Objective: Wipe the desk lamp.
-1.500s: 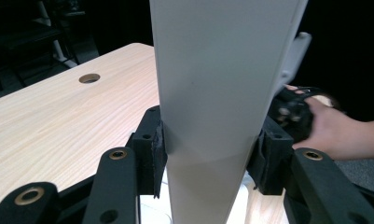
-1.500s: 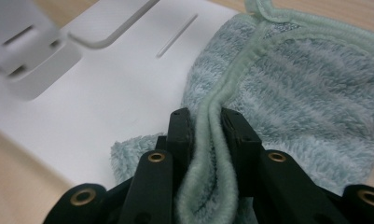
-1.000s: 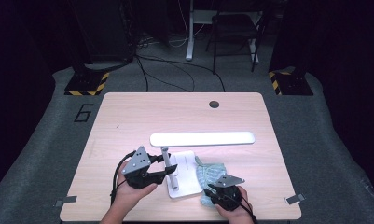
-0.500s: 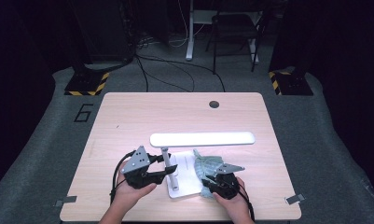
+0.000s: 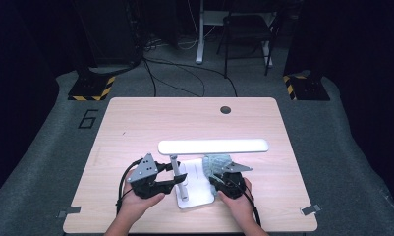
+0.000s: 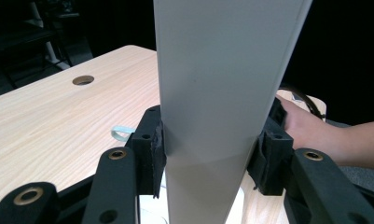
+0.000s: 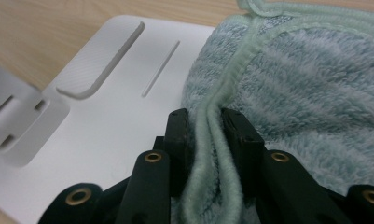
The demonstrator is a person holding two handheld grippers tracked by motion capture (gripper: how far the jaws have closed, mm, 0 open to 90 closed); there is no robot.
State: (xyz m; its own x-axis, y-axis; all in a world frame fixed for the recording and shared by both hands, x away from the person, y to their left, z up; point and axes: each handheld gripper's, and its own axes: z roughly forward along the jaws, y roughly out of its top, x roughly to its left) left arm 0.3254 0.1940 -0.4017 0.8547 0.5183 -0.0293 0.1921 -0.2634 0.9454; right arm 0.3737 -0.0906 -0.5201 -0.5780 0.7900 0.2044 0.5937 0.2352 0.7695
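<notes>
Desk lamp (image 5: 204, 169), white, upright near the table's front edge, clamped between the left gripper (image 6: 208, 154) pads. Grip taken on a flat white lamp part, seen in the left gripper view as a broad panel rising between the black jaws. Pale green towel (image 7: 287, 93) pinched along a folded hem by the right gripper (image 7: 208, 135), jaws just eased a little apart, cloth between them. Towel bunched on the lamp base (image 7: 110, 121), a flat white plate. Long lamp head (image 5: 213, 146) level above. Light wooden table (image 5: 135, 123) beneath, round hole (image 5: 225, 109) toward the far edge.
</notes>
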